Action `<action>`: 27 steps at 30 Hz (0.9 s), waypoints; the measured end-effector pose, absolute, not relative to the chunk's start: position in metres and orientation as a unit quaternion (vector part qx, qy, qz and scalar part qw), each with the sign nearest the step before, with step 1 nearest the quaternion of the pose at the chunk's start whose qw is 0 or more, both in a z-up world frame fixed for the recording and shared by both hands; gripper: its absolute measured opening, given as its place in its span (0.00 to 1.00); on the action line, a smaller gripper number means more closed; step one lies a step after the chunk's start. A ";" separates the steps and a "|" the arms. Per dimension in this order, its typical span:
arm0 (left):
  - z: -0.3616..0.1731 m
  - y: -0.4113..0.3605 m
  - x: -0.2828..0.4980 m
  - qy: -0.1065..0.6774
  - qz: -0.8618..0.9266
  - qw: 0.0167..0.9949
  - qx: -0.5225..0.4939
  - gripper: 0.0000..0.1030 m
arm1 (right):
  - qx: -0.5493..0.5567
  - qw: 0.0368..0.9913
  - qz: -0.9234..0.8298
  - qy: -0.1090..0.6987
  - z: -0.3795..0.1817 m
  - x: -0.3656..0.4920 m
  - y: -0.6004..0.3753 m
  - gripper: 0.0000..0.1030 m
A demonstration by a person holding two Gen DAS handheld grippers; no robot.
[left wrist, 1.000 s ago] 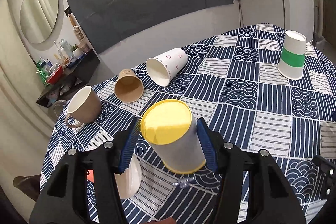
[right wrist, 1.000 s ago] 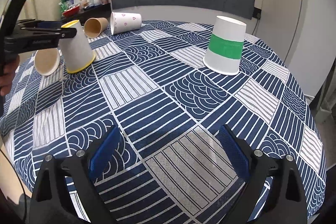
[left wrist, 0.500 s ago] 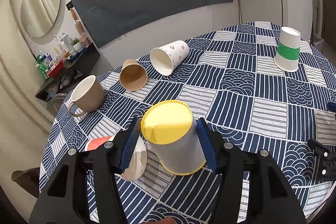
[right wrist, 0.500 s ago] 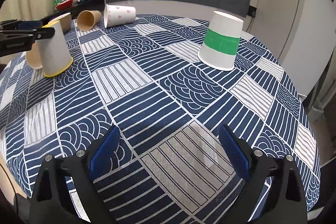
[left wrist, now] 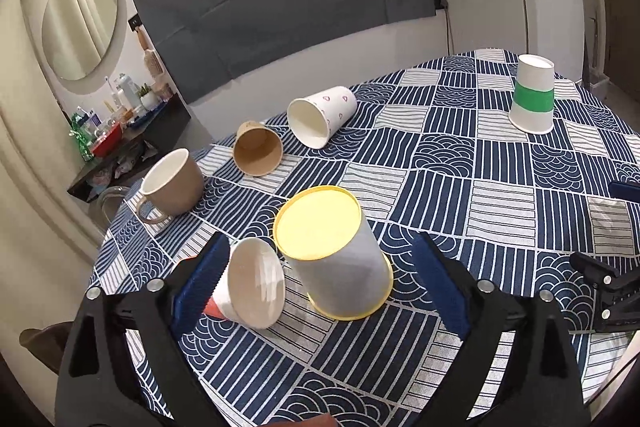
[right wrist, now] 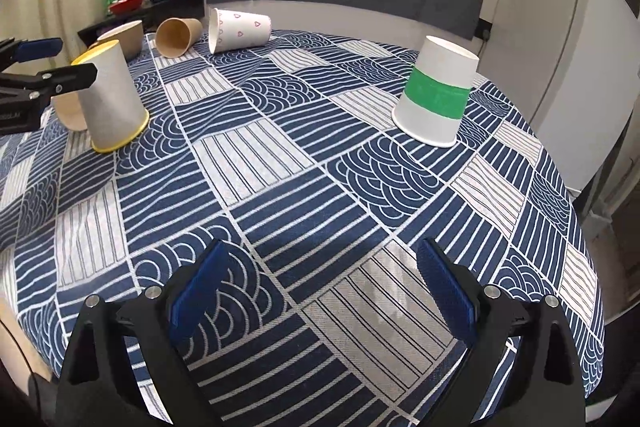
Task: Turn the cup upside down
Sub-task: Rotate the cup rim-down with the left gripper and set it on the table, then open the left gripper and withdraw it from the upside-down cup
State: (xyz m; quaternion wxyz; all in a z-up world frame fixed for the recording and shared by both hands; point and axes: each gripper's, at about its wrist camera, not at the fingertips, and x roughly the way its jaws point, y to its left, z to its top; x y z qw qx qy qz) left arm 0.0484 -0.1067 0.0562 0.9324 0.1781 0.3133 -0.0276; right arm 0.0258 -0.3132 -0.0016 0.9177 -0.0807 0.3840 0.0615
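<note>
A grey paper cup with a yellow base and rim (left wrist: 340,259) stands upside down on the patterned tablecloth (left wrist: 480,195). It also shows in the right wrist view (right wrist: 110,99). My left gripper (left wrist: 320,279) is open, its blue pads apart on either side of the cup and not touching it. My right gripper (right wrist: 320,291) is open and empty above the cloth, apart from every cup.
A red-and-white cup (left wrist: 250,285) lies on its side by my left pad. A brown mug (left wrist: 172,185), a brown paper cup (left wrist: 258,153) and a heart-print cup (left wrist: 320,115) lie on their sides farther back. A green-banded cup (left wrist: 534,95) stands upside down at the far right.
My left gripper has opened and let go of the grey cup, which now stands upside down on the cloth. The gripper has drawn back a little. The right gripper has barely moved.
</note>
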 end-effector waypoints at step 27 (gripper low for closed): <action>0.017 -0.033 0.006 0.316 -0.018 0.946 0.070 0.94 | -0.055 0.933 0.133 0.329 0.009 0.013 -0.243 0.88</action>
